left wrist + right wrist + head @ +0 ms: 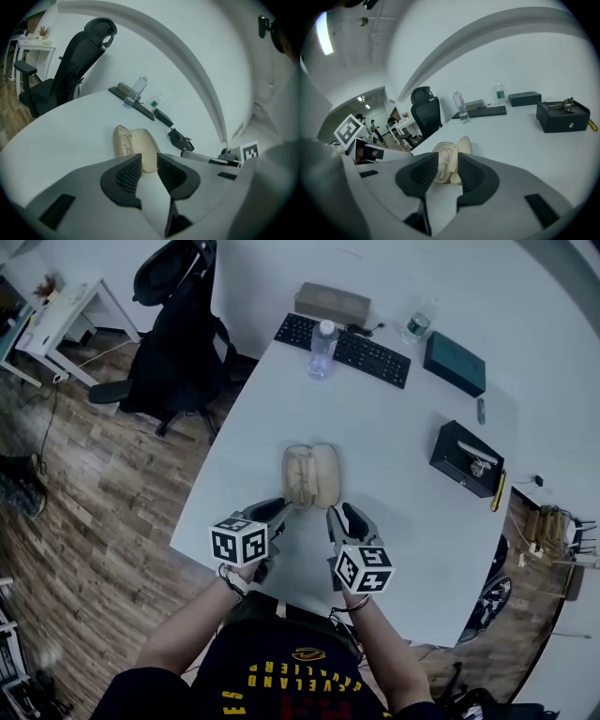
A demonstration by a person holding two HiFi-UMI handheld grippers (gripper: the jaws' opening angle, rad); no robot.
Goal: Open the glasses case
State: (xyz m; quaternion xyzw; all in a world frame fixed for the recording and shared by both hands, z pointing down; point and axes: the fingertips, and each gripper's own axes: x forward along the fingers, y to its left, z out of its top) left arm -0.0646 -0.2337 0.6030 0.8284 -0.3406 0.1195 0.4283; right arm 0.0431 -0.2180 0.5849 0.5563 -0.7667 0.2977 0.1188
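Observation:
A beige glasses case (pixel 312 474) lies open on the white table (pixel 394 437), its two halves side by side. Glasses rest in its left half (pixel 123 140); the lid (pixel 147 149) lies to the right. In the head view my left gripper (pixel 281 513) hangs just short of the case's near left corner and my right gripper (pixel 338 518) just short of its near right corner. Both are clear of the case. The left gripper (pixel 149 161) is open with nothing between its pads. The right gripper (pixel 447 164) is also open and empty, and the case (pixel 446 165) shows beyond its fingertips.
At the table's far end are a black keyboard (pixel 342 348), a water bottle (pixel 322 348), a second small bottle (pixel 419 324), a beige pouch (pixel 332 303) and a dark teal box (pixel 455 363). A black box (pixel 466 458) sits at the right. An office chair (pixel 178 343) stands left of the table.

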